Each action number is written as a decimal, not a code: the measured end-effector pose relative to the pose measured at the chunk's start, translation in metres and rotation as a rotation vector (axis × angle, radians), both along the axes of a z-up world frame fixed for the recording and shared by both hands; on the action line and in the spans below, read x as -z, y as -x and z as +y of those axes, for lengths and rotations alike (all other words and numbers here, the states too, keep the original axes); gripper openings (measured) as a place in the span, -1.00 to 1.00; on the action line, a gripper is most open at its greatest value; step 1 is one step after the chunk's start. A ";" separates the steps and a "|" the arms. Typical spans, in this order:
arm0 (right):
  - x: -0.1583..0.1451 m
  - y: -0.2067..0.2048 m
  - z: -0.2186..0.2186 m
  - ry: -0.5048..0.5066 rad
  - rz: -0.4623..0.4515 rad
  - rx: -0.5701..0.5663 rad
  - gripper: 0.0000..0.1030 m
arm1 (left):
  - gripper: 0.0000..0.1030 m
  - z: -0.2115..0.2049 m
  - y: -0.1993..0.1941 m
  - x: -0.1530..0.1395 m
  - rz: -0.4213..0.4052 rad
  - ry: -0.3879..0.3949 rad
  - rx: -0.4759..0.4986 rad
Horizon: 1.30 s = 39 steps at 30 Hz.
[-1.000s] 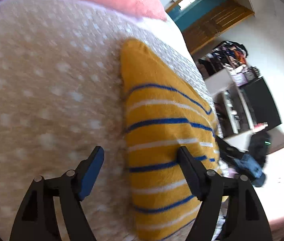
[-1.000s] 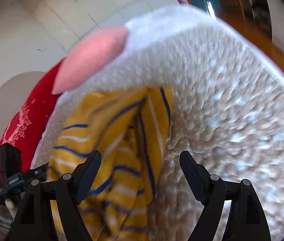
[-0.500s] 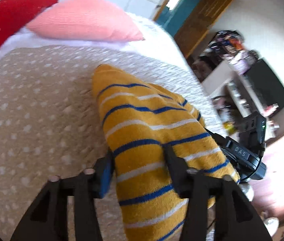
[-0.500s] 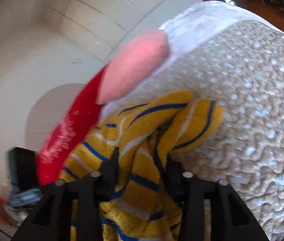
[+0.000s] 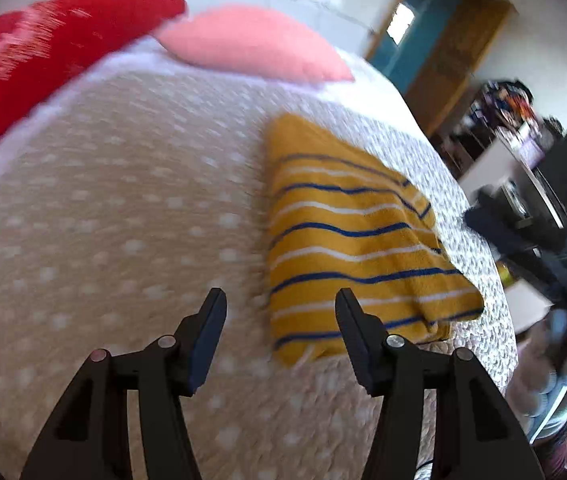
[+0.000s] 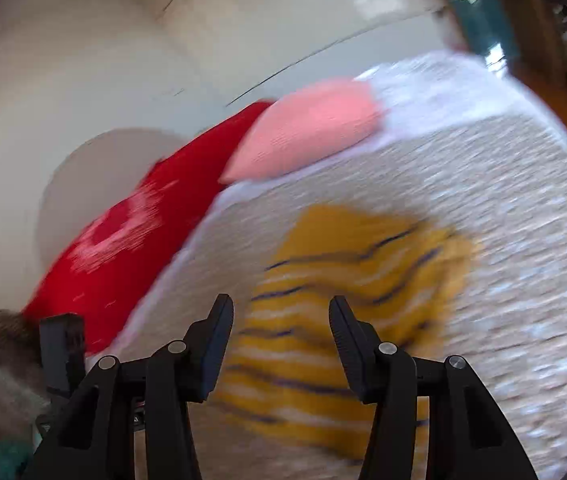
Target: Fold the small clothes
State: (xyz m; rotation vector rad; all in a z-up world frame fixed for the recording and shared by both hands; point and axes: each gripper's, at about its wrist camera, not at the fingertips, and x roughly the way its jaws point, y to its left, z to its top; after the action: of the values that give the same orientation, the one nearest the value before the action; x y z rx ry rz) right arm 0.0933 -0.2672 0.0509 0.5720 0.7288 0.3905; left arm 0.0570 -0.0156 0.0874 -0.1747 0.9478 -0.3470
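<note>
A yellow garment with blue and white stripes [image 5: 347, 232] lies folded into a compact, roughly rectangular bundle on a beige bedspread with pale dots [image 5: 115, 232], toward the bed's right side as the left wrist camera sees it. The left gripper [image 5: 281, 316] hangs above the bedspread with its jaws spread apart and nothing between them; its right finger overlaps the near left corner of the bundle in the view, though contact cannot be judged. The right gripper [image 6: 281, 320] is likewise spread wide and empty, the striped garment [image 6: 347, 296] showing through the gap between its fingers, heavily blurred. At the head of the bed rest a pink pillow [image 5: 251, 46] and, beside it, a red pillow with a white pattern [image 5: 35, 60]. Beyond the far edge of the bed stand a teal door in a wooden frame [image 5: 423, 36] and dark, cluttered shelving [image 5: 523, 148].
</note>
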 end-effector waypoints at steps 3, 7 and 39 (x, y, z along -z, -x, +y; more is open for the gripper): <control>0.031 0.009 0.022 -0.022 0.080 -0.020 0.07 | 0.36 0.024 0.032 -0.025 -0.130 -0.057 -0.085; 0.104 0.006 -0.003 0.022 0.246 0.160 -0.98 | 0.63 0.047 0.081 -0.061 -0.365 -0.134 -0.249; 0.037 0.172 0.080 0.395 0.108 0.330 0.21 | 0.99 0.044 0.154 -0.040 -0.219 -0.074 -0.230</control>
State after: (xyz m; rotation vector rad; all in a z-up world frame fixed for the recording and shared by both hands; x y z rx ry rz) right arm -0.0787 -0.1873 0.0138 0.3309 0.7749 -0.0923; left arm -0.0968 0.0287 0.1274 -0.1721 0.7143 -0.1156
